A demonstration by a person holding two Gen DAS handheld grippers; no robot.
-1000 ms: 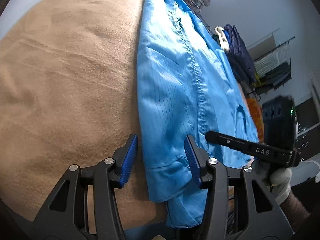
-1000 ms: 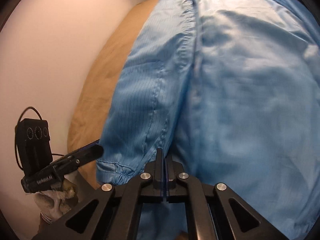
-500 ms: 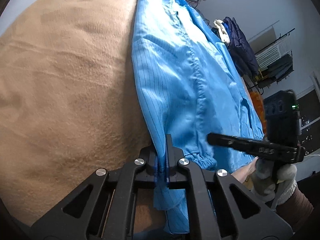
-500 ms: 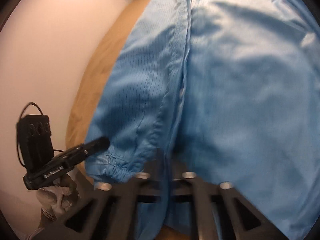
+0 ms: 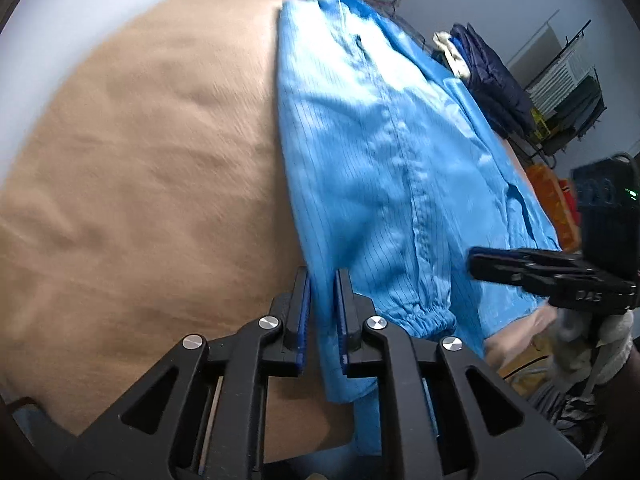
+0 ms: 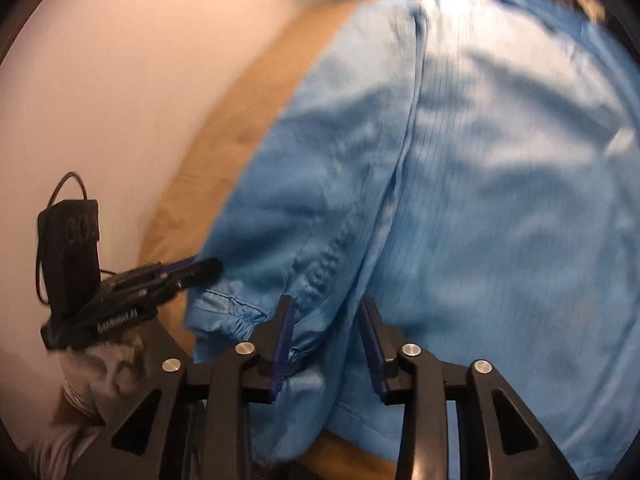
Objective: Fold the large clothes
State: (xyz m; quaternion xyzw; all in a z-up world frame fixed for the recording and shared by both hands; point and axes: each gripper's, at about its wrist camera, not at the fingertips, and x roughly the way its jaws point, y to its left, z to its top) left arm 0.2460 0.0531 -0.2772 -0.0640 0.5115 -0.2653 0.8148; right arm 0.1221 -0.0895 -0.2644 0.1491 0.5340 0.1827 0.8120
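Observation:
A large light-blue striped garment (image 5: 380, 160) lies lengthwise on a tan blanket (image 5: 140, 180), with an elastic sleeve cuff (image 5: 424, 316) near its lower end. My left gripper (image 5: 322, 276) straddles the garment's left edge. Its jaws are opening, a narrow gap shows, and the cloth hangs loosely between the blue pads. In the right wrist view the garment (image 6: 480, 160) fills the frame. My right gripper (image 6: 326, 304) is opening too, its jaws apart over a bunched fold by the seam, pads off the cloth. Each gripper shows in the other's view: the right gripper (image 5: 520, 268) and the left gripper (image 6: 168, 276).
A pile of dark clothes (image 5: 492, 76) and a wire rack (image 5: 568, 92) stand beyond the far right of the blanket, with an orange item (image 5: 552, 196) below them. A pale wall (image 6: 120, 80) lies past the blanket's (image 6: 224, 140) left edge. A gloved hand (image 5: 592, 344) holds the right gripper.
The left gripper closed on the garment's edge, then its jaws parted slightly. The right gripper went from shut to clearly apart. Both views are lifted and rolled a little.

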